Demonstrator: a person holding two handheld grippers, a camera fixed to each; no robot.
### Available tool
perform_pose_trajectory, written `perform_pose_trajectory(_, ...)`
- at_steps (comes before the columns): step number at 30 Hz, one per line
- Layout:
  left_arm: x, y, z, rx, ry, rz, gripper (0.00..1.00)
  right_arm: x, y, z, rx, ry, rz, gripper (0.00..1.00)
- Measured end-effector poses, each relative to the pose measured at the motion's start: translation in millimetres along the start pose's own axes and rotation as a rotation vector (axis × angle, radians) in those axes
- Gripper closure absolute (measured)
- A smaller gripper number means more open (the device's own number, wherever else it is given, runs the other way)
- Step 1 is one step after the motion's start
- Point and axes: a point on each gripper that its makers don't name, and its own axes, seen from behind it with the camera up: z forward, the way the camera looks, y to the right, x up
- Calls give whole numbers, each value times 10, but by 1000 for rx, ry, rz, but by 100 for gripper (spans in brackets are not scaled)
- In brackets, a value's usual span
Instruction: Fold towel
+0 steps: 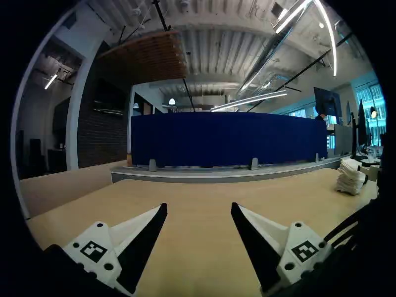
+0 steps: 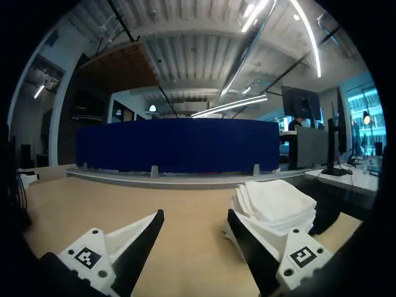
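Observation:
A stack of folded white towels [image 2: 274,203] sits on the wooden table [image 2: 188,218], just ahead and to the right of my right gripper [image 2: 195,222]. That gripper is open, with bare tabletop between its fingers; its right finger [image 2: 257,247] overlaps the stack's near edge in the view. In the left gripper view the same stack [image 1: 350,177] lies far off at the right edge of the table [image 1: 222,193]. My left gripper [image 1: 199,215] is open over bare wood and holds nothing.
A blue partition [image 1: 222,138] on a grey base runs along the table's far side. Monitors [image 2: 299,106] and another desk [image 2: 346,178] stand to the right. A black cable [image 1: 351,225] crosses the lower right of the left gripper view.

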Motion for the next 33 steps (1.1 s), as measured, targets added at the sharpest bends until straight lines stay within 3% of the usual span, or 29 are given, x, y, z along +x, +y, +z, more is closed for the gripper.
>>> perform_pose_trajectory(33, -15, -12, 2, 0, 0, -2, 4, 37, -17, -72, 1, 0, 1, 0)
